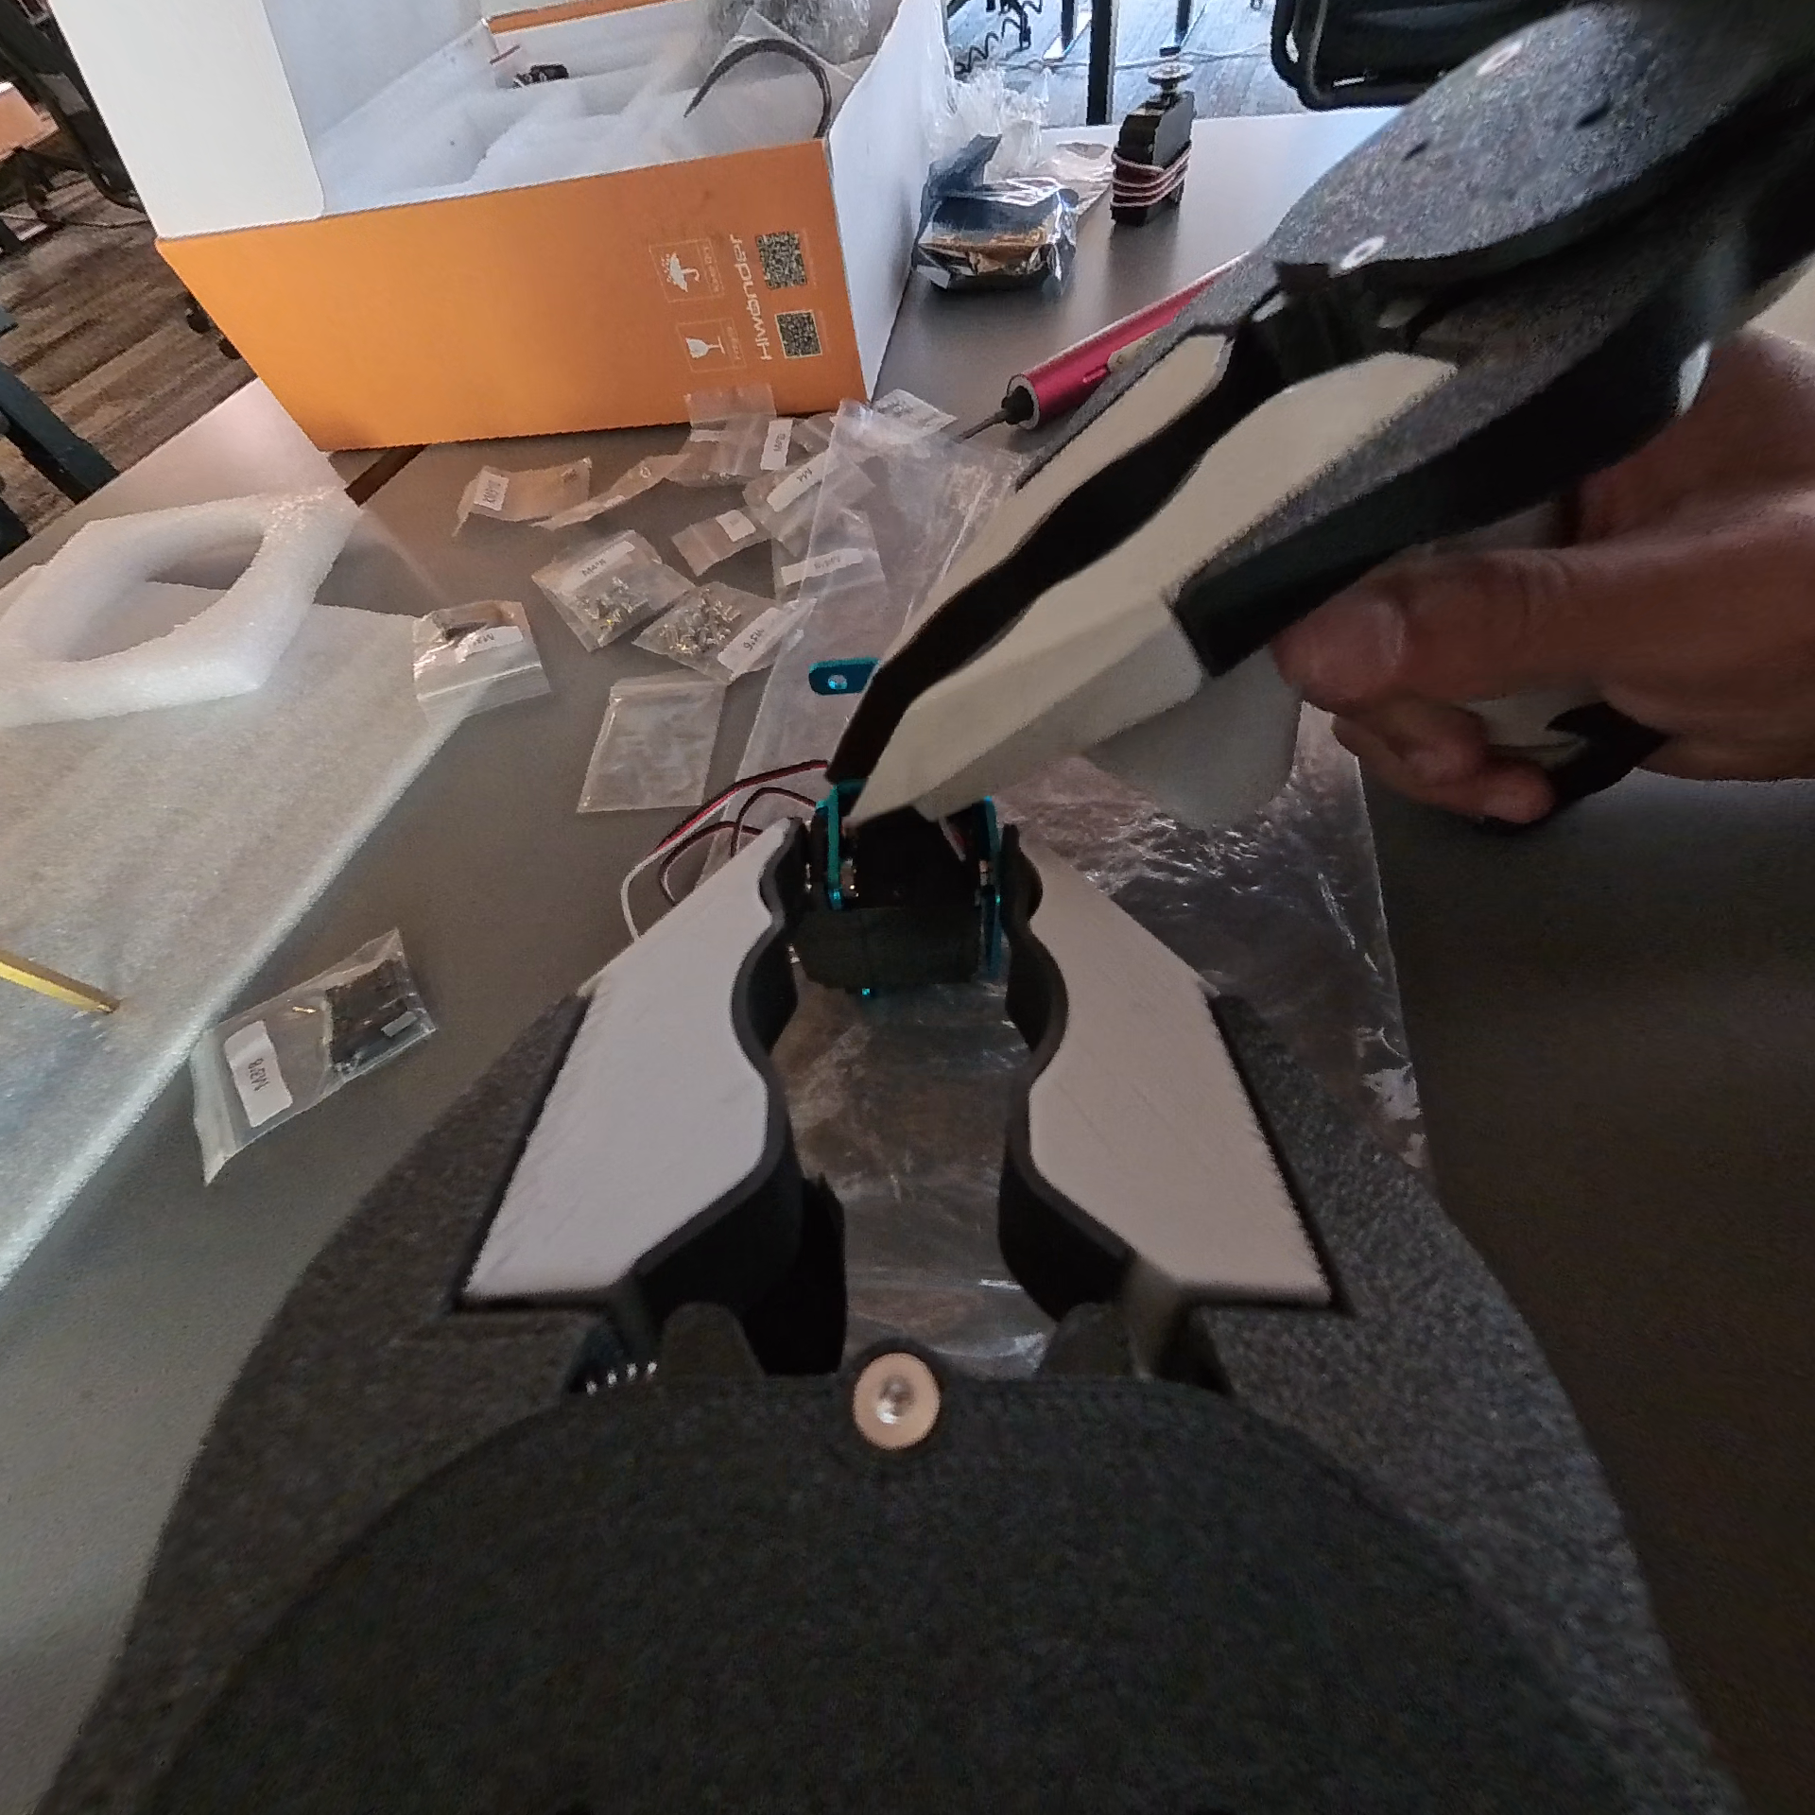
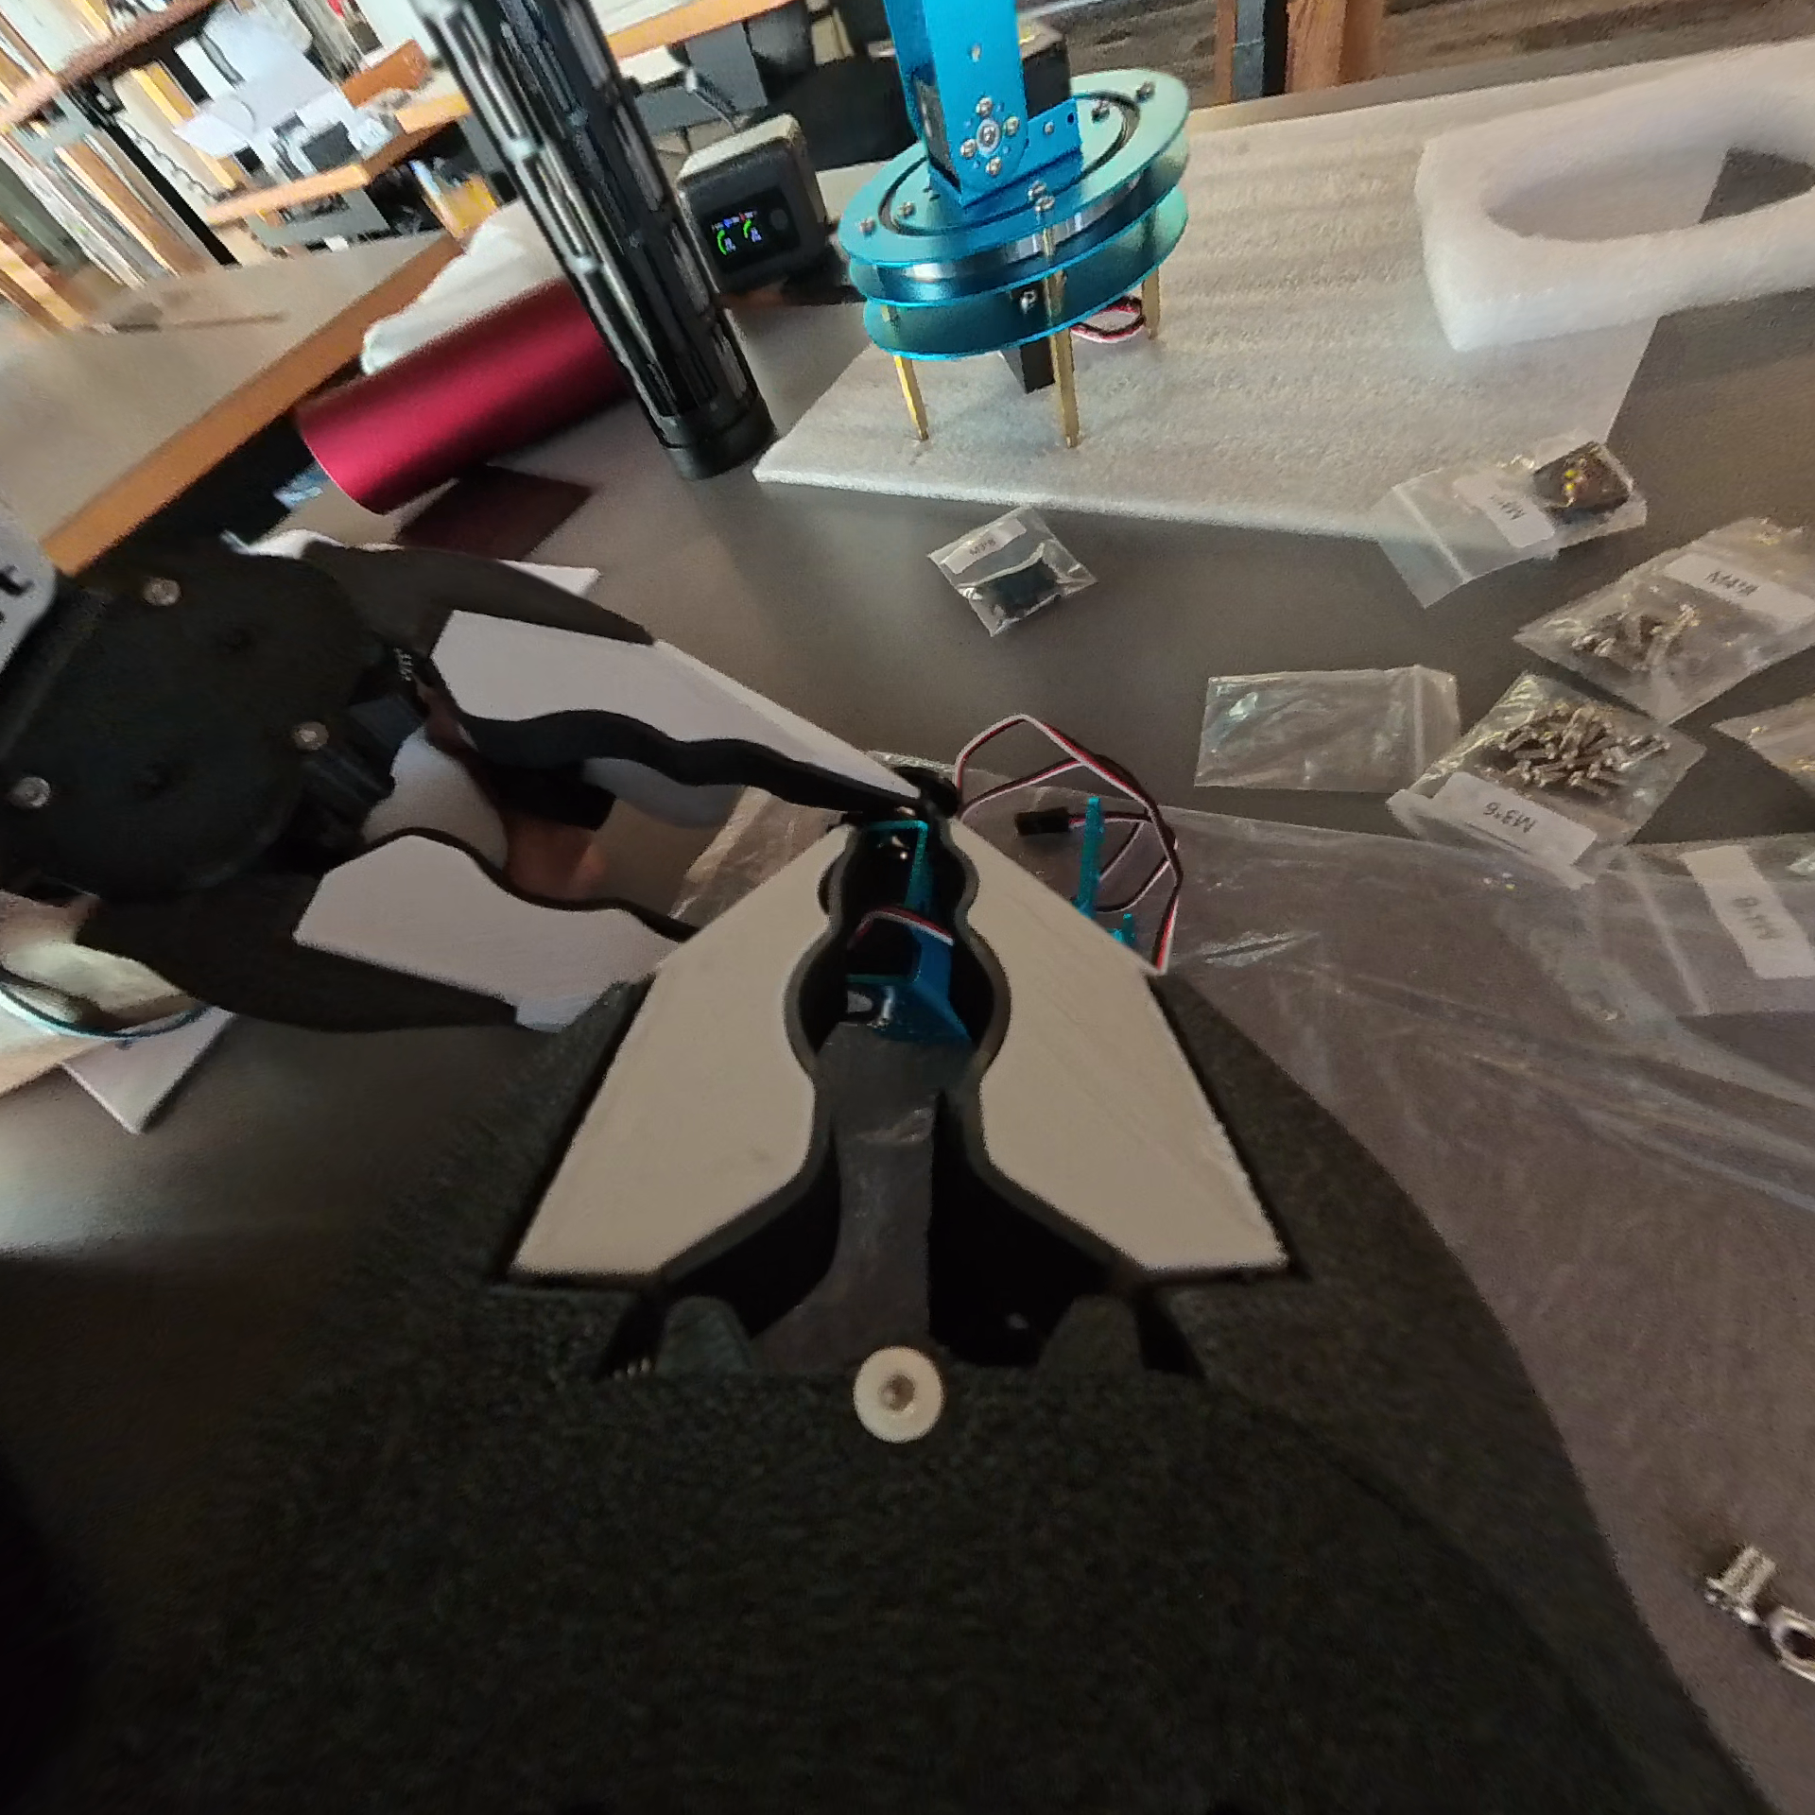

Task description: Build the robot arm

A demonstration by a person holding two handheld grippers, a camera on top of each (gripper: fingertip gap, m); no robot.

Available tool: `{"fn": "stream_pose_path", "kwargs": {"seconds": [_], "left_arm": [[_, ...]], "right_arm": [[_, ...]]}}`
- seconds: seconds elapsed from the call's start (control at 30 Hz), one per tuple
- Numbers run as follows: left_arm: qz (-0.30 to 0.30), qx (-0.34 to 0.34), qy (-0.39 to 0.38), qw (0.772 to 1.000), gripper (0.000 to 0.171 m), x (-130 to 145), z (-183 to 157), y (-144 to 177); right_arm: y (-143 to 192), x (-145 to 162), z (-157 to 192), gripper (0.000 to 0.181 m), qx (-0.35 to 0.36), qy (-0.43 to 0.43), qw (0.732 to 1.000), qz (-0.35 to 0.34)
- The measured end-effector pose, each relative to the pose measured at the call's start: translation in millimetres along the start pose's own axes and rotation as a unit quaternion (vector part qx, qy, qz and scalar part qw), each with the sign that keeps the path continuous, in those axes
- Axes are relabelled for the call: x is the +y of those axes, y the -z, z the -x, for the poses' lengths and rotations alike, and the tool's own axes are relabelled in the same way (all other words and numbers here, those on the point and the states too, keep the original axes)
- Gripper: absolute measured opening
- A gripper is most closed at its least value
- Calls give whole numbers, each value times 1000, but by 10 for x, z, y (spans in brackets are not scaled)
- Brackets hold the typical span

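A black servo (image 1: 889, 933) with a blue metal bracket (image 1: 835, 869) around it sits on a clear plastic sheet (image 1: 1228, 884). My left gripper (image 1: 899, 864) is shut on the servo, one finger on each side. My right gripper (image 1: 852, 791) comes down from the upper right and is shut on the bracket's top edge. In the right wrist view my right gripper (image 2: 899, 835) pinches the blue bracket (image 2: 908, 884), and my left gripper (image 2: 913, 786) reaches in from the left. Red, black and white servo wires (image 2: 1071, 746) loop beyond. A second blue bracket (image 2: 1095, 864) stands just right.
An orange and white box (image 1: 511, 295), a foam ring (image 1: 147, 609), several screw bags (image 1: 609, 589), a red screwdriver (image 1: 1100, 363) and another servo (image 1: 1154, 147) lie beyond. A blue turntable assembly (image 2: 1012, 226) stands on a foam sheet (image 2: 1326, 393), next to a black cylinder (image 2: 638, 246). Only a small space, under 4 cm, lies between the two pairs of fingers.
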State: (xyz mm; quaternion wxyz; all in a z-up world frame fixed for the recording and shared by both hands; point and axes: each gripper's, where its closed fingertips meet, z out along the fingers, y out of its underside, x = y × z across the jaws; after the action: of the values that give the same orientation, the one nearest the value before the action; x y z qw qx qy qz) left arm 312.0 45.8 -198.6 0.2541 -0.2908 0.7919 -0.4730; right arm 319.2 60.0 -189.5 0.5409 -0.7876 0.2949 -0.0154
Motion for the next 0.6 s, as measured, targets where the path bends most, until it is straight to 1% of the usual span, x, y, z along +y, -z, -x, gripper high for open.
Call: {"fn": "stream_pose_path", "kwargs": {"seconds": [0.1, 0.17, 0.6], "left_arm": [[0, -2, -1, 1000, 39, 1, 0, 1], [0, -3, -1, 1000, 39, 1, 4, 0], [1, -6, -5, 1000, 39, 2, 0, 3]], "right_arm": [[-24, 14, -16, 12, 27, 35, 999, 7], [-29, 14, -17, 11, 32, 43, 999, 7], [-33, 16, -11, 9, 32, 35, 999, 10]]}}
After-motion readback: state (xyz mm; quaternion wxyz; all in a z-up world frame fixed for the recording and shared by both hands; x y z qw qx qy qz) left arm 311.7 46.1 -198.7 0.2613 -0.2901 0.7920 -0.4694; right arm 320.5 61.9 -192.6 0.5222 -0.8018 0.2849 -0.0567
